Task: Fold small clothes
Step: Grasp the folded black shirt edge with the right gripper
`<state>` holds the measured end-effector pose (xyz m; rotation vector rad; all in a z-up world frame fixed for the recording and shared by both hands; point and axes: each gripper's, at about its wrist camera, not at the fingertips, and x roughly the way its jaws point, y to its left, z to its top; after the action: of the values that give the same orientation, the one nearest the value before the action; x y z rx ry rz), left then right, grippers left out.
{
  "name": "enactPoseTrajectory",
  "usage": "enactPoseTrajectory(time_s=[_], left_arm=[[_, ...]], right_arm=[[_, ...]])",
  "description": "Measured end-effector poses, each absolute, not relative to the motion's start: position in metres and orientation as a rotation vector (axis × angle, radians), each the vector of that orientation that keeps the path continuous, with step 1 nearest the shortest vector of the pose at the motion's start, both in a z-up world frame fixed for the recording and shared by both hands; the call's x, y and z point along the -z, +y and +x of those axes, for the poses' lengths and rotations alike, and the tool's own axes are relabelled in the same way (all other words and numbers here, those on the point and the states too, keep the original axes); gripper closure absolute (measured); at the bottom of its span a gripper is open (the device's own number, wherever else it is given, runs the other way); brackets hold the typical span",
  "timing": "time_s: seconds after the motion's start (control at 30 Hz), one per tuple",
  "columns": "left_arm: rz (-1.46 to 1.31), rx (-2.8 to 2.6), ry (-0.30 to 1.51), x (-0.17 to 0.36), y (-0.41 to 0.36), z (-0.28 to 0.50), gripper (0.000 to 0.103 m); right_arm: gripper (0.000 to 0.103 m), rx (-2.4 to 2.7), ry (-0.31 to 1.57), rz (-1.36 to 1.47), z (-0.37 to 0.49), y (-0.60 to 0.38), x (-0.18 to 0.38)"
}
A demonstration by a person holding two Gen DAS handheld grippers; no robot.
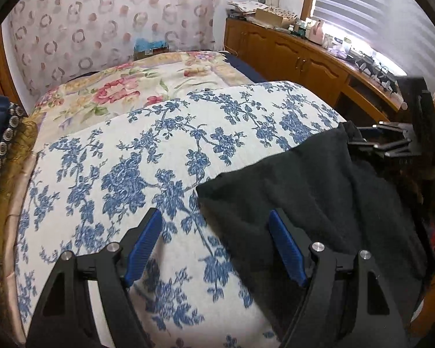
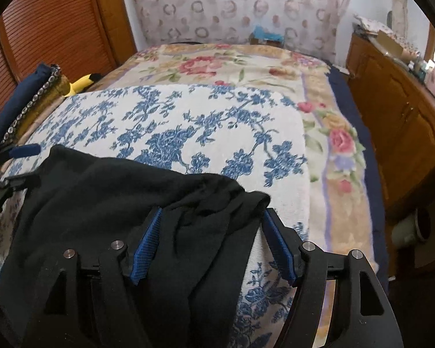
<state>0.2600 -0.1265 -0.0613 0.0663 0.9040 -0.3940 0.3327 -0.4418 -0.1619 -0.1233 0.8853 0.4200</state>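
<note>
A soft black knit garment is lying rumpled at the lower centre of the frame on a blue-flowered white bedspread, both the left gripper and right gripper hovering wide-jawed, apparently positioning to grasp its edges for folding.

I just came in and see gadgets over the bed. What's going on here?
A person holding a gripper in each hand is about to fold a black garment lying on the blue-flowered cover of the bed. Both grippers are open. The right gripper straddles a bunched edge of the garment; the left gripper hovers at its opposite edge. Nothing is gripped yet.
</note>
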Motion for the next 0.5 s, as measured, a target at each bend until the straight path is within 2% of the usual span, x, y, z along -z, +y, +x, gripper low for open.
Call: enactPoseTrajectory(time_s=[0.07, 0.13, 0.2, 0.23, 0.33, 0.43, 0.47, 0.5], left_arm=[[0.053, 0.405, 0.907, 0.063, -0.127, 0.263, 0.027], [0.048, 0.415, 0.912, 0.065, -0.128, 0.265, 0.037], [0.045, 0.427, 0.921, 0.068, -0.130, 0.268, 0.045], [0.042, 0.435, 0.923, 0.069, -0.131, 0.268, 0.049], [0.016, 0.453, 0.929, 0.071, -0.134, 0.272, 0.051], [-0.013, 0.474, 0.939, 0.072, -0.136, 0.279, 0.052], [-0.020, 0.479, 0.948, 0.072, -0.137, 0.281, 0.055], [-0.030, 0.489, 0.951, 0.071, -0.138, 0.281, 0.070]], right_arm=[[0.031, -0.426, 0.870, -0.120, 0.331, -0.443, 0.162], [0.030, -0.430, 0.861, -0.122, 0.329, -0.443, 0.163], [0.035, -0.438, 0.852, -0.125, 0.327, -0.442, 0.163], [0.042, -0.451, 0.850, -0.125, 0.327, -0.441, 0.163], [0.065, -0.495, 0.855, -0.126, 0.323, -0.437, 0.162], [0.080, -0.495, 0.868, -0.130, 0.320, -0.432, 0.160], [0.083, -0.489, 0.861, -0.147, 0.316, -0.430, 0.158], [0.084, -0.486, 0.855, -0.153, 0.313, -0.429, 0.157]])
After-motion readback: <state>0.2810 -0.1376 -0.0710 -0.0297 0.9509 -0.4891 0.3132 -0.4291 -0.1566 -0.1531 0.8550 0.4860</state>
